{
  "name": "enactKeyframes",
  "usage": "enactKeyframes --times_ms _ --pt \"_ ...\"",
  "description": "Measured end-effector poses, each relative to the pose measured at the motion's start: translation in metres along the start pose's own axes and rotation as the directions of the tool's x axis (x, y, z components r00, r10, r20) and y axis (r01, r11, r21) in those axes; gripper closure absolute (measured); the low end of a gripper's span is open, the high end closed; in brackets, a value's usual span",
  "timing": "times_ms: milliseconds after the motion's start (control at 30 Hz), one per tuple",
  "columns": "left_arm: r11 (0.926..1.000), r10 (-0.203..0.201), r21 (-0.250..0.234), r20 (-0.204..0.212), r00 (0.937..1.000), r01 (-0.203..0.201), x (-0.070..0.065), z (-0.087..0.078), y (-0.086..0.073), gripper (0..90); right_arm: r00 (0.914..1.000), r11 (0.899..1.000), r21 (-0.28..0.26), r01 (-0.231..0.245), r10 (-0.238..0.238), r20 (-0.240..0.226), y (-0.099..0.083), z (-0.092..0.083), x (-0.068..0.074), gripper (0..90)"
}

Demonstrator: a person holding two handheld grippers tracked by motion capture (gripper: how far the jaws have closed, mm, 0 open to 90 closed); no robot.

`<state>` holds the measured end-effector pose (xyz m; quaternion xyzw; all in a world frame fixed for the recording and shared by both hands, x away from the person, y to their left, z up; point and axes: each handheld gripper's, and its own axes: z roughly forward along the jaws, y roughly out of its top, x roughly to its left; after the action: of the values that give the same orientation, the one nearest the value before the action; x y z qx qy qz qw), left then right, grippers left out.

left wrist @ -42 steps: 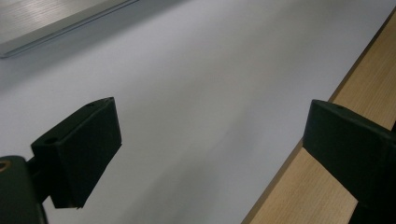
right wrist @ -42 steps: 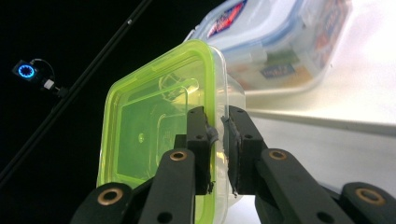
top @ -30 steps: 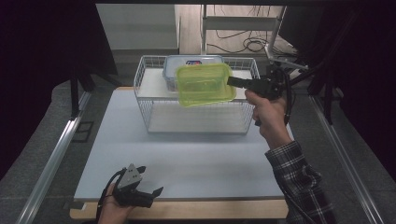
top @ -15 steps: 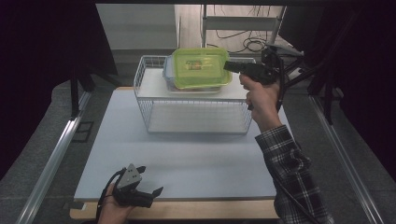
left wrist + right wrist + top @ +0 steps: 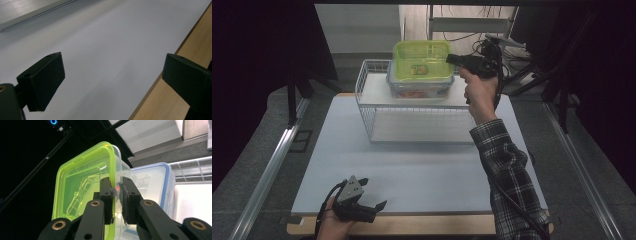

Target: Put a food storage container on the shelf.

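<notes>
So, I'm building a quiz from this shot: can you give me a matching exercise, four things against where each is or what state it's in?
Things:
1. green-lidded container
2. blue-lidded container
3. left claw
4. wire basket

States:
A. open, low over the white mat
B. inside the basket, beneath another box
C. clamped at its edge by the right claw
D. stands at the mat's far end

Pairs: 1-C, 2-B, 3-A, 4-D
</notes>
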<state>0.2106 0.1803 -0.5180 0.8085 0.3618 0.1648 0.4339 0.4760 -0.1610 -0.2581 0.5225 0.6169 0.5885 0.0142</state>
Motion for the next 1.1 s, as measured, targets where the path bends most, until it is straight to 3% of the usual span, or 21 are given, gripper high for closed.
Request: enactKeyframes --times_ms 167,267,433,633,833,933,1000,1100 --pt "1.0 0.0 -0.002 0.003 1.0 0.0 0.0 0.0 0.0 4.7 0.9992 1.0 -0.001 0.017 -0.017 0.036 0.002 0.009 0.0 80.3" --pt "1.0 -0.001 -0.002 0.003 1.0 0.001 0.0 0.0 0.0 4.7 0.9993 1.0 0.0 0.003 -0.003 0.038 0.002 0.012 -0.001 80.2" --pt "1.0 0.0 0.0 0.003 1.0 0.0 0.0 0.001 0.0 4.7 0.9959 0.998 -0.004 0.057 -0.056 0.07 0.001 0.014 0.002 78.2" --pt "1.0 -0.001 0.002 0.005 1.0 0.001 0.0 0.001 0.0 4.7 0.9812 0.991 0.004 0.134 -0.133 0.14 0.001 0.017 0.004 74.7" --pt "1.0 -0.001 0.004 0.007 1.0 0.001 0.0 0.002 0.0 4.7 0.969 0.982 0.037 0.183 -0.186 0.162 0.004 0.024 0.004 67.7" --pt "1.0 -0.003 0.005 0.008 1.0 0.003 0.0 0.002 0.0 4.7 0.9674 0.981 0.032 0.191 -0.194 0.163 0.004 0.027 0.003 63.4" --pt "1.0 -0.004 0.007 0.008 1.0 0.004 0.0 0.002 0.0 4.7 0.9437 0.967 0.035 0.251 -0.252 0.214 0.003 0.029 0.006 62.1" --pt "1.0 -0.005 0.007 0.008 1.0 0.005 0.0 0.002 0.0 4.7 0.9361 0.963 0.042 0.266 -0.268 0.227 0.004 0.03 0.008 62.1"
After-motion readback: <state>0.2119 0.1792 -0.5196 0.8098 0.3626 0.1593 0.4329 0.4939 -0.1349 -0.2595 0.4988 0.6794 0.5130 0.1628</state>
